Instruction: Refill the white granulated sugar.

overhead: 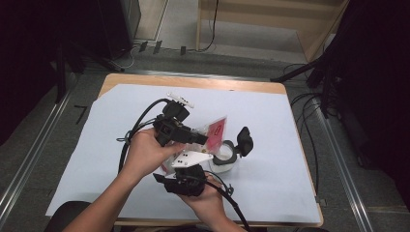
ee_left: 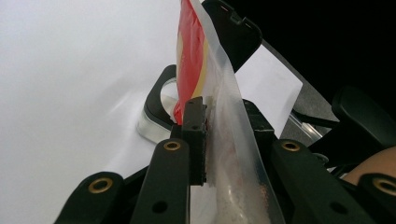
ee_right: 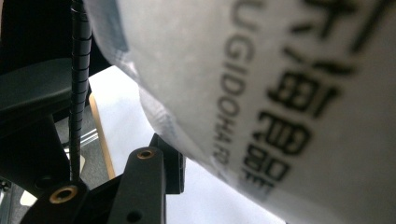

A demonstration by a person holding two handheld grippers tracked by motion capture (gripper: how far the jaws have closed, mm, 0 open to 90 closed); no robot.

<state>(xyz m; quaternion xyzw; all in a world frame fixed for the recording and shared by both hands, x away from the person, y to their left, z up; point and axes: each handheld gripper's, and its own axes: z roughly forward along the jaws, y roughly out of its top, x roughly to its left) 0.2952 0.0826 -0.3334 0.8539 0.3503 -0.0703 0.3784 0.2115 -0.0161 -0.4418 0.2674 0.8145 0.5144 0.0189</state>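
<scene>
The white sheet-covered table (overhead: 96, 159) lies under my work. Over it I hold a red-and-clear pouch (ee_left: 219, 116), soft, light and crinkly, best taken by its flat edge. My left gripper (ee_left: 224, 126) pinches that edge; my right gripper (overhead: 186, 181) presses against the pouch, its grip unclear. Below sits a clear container (overhead: 225, 162), its black lid (overhead: 245, 140) flipped open, contents hidden.

We see our left gripper (ee_left: 223, 135) with its two black jaws closed on a clear plastic pouch (ee_left: 224, 116), whose upper part is red and yellow. Just past the pouch a clear round container (ee_left: 156, 114) with a black rim sits on the white counter (ee_left: 70, 84), its black lid (ee_left: 236, 30) raised behind.
</scene>
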